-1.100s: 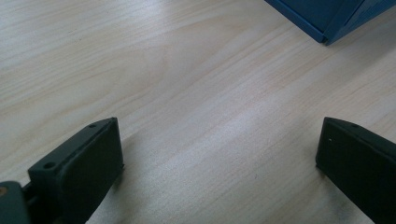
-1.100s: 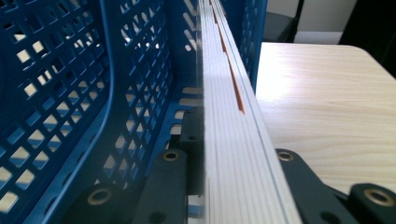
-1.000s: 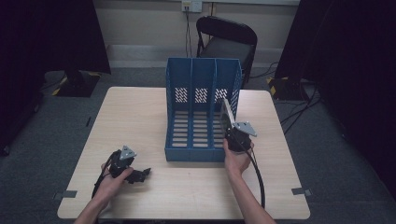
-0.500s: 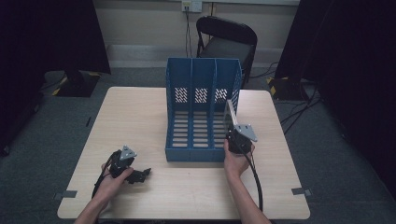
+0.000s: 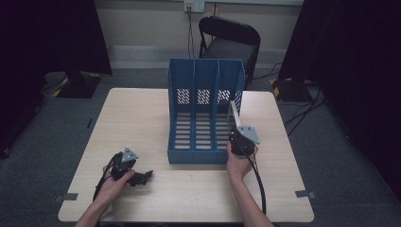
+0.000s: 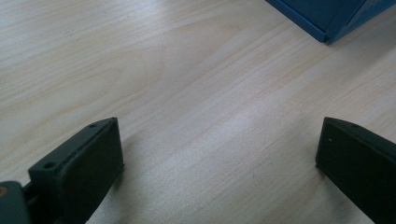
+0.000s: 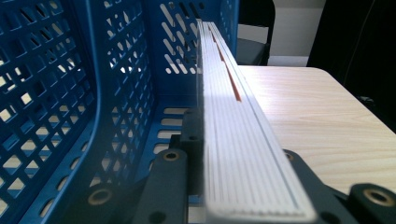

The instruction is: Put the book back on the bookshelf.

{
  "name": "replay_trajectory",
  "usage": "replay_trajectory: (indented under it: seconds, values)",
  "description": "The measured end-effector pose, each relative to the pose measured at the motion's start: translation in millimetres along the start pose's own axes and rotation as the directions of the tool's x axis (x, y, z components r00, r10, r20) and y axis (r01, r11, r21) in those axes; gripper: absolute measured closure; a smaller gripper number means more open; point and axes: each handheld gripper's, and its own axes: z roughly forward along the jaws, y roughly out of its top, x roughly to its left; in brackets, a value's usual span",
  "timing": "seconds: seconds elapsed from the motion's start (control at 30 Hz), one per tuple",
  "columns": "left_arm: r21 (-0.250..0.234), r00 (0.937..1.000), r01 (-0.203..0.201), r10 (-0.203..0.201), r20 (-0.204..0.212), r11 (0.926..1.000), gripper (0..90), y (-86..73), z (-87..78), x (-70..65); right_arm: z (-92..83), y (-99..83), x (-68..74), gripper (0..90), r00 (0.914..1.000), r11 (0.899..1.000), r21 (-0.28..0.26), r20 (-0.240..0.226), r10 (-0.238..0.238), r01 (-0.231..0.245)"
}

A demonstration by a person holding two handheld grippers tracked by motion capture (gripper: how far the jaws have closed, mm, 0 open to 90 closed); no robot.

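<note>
On the bench (image 5: 142, 113) stands a blue file rack (image 5: 204, 113); beside its right wall the right tongs (image 5: 235, 135) clamp a thin grey book (image 5: 232, 116) upright by its near edge. It looks light and stiff, best held near the spine. Left tongs (image 5: 142, 177) rest wide open, empty.

The blue file rack (image 5: 204, 113) stands at the table's (image 5: 142, 118) middle, its tall back wall and dividers closing off three narrow slots open only toward the person and upward. Left of the rack, bare tabletop gives wide passage; the left gripper (image 5: 142, 177) lies near the rack's front left corner with open wood between its spread jaws. At the rack's right front corner, the right gripper (image 5: 235, 137) and its upright white book (image 5: 232, 118) block the way alongside the right-hand slot. Right of the rack, a bare strip of table stays free. Behind the rack, a chair (image 5: 229, 40) stands beyond the table edge.
</note>
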Motion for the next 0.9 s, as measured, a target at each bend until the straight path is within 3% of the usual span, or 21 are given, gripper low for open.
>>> replay_trajectory:
  seconds: [0.13,0.47,0.9]
  values:
    - [0.000,1.0000,0.000,0.000,0.000,1.0000,0.1,0.0,0.0,0.0,-0.7,-0.8,1.2,76.2,0.9996,1.000,-0.001,0.026,0.007,-0.007]
    - [0.000,1.0000,0.000,0.000,0.000,1.0000,0.1,0.0,0.0,-0.1,-0.5,-2.5,2.0,75.9,0.9990,1.000,0.008,0.040,0.017,-0.018]
    - [0.003,1.0000,-0.002,0.002,0.007,1.0000,0.0,0.8,0.7,-0.3,-0.9,0.7,-0.7,73.2,0.9998,1.000,-0.010,0.014,0.013,-0.012]
